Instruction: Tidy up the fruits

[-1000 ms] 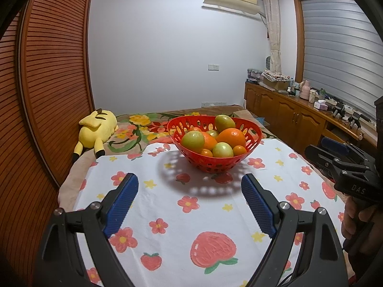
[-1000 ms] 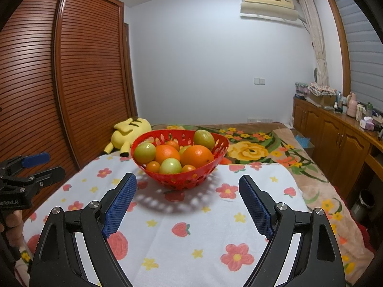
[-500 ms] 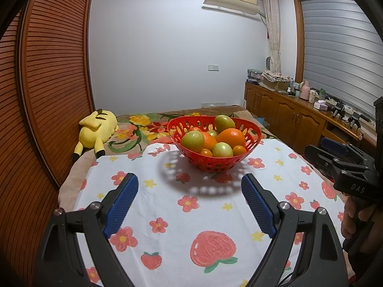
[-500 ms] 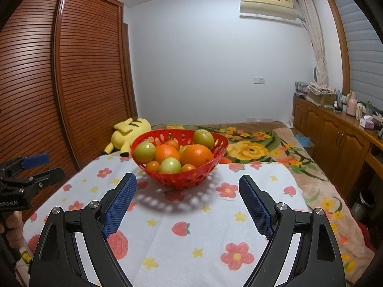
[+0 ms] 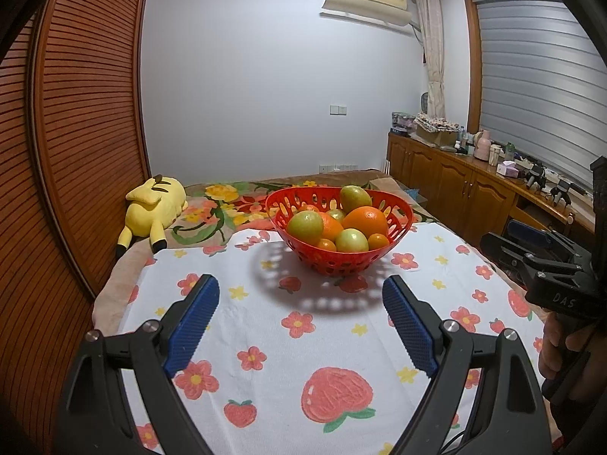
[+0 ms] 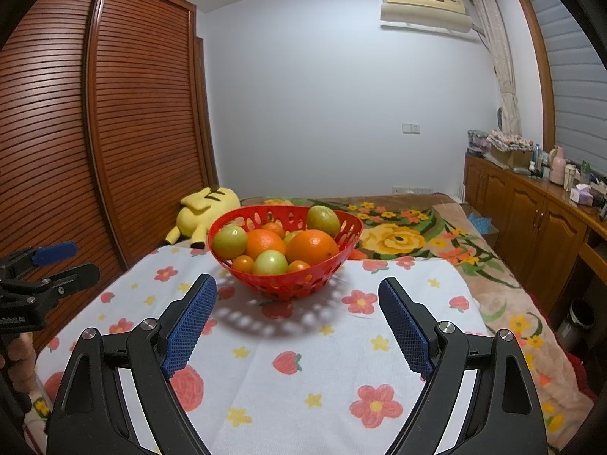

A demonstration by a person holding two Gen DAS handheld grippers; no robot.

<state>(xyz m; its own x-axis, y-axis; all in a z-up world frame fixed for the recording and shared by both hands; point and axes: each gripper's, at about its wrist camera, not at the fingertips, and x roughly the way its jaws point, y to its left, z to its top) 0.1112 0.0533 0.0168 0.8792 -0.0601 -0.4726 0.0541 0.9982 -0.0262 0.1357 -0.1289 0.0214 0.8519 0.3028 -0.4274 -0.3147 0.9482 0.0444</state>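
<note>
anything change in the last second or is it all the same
Nothing visibly changed. The left gripper and right gripper stay open and empty short of the red basket, and the fruit in it lies as before.

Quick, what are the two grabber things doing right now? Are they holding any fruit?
Left gripper: open, holding nothing.
Right gripper: open, holding nothing.

Bare cloth [image 5: 322, 341] lies open between both grippers and the basket [image 5: 337, 261], the only obstacle ahead; wardrobe [image 5: 76, 132] crowds the left side.
</note>
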